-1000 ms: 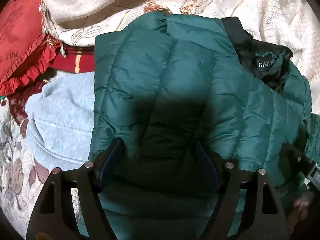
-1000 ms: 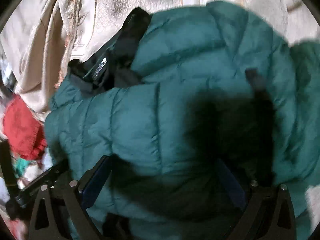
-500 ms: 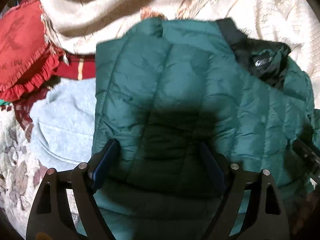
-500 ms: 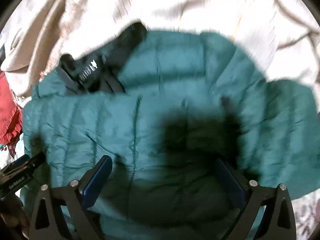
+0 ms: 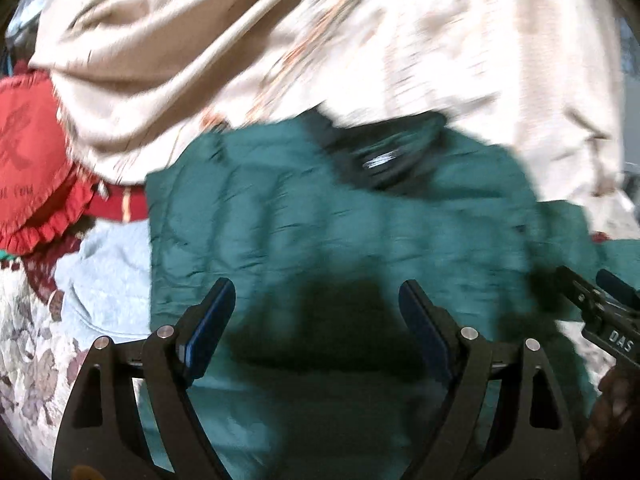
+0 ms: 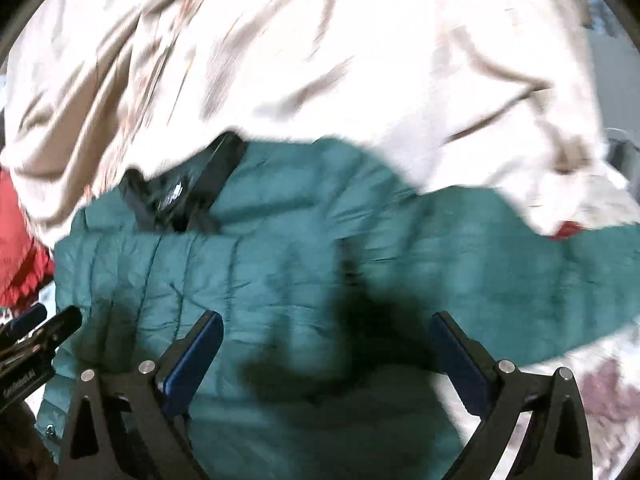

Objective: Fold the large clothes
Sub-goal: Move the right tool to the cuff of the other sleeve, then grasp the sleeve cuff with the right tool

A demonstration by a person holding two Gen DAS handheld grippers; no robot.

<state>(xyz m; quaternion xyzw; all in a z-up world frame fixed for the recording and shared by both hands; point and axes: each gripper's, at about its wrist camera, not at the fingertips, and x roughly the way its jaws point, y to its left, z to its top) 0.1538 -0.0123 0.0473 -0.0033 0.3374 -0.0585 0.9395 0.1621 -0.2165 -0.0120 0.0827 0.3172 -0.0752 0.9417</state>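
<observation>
Both cameras have pulled back since the earlier frames, so the green puffer jacket [image 5: 320, 232] now fills less of each view and more cream cloth shows above it. One jacket is in sight, lying folded on the patterned bedding, spread from the centre toward 3 o'clock in the right wrist view [image 6: 280, 280]; its black collar lining [image 5: 384, 156] sits at about 12 o'clock of the garment, and the label there is smeared by motion blur and unreadable. The jacket's lower edge is hidden behind the gripper frames. The left gripper [image 5: 316, 316] hangs over the jacket with its jaws spread wide and nothing between them; the right gripper [image 6: 324, 344] is likewise wide apart and empty. Each view catches the other gripper only as a cut-off sliver at its edge. One cream blanket [image 5: 280, 40] lies crumpled at 12 o'clock, one red frilled cushion [image 5: 32, 168] at 9 o'clock, one pale blue garment [image 5: 112, 272] at 8 o'clock.
</observation>
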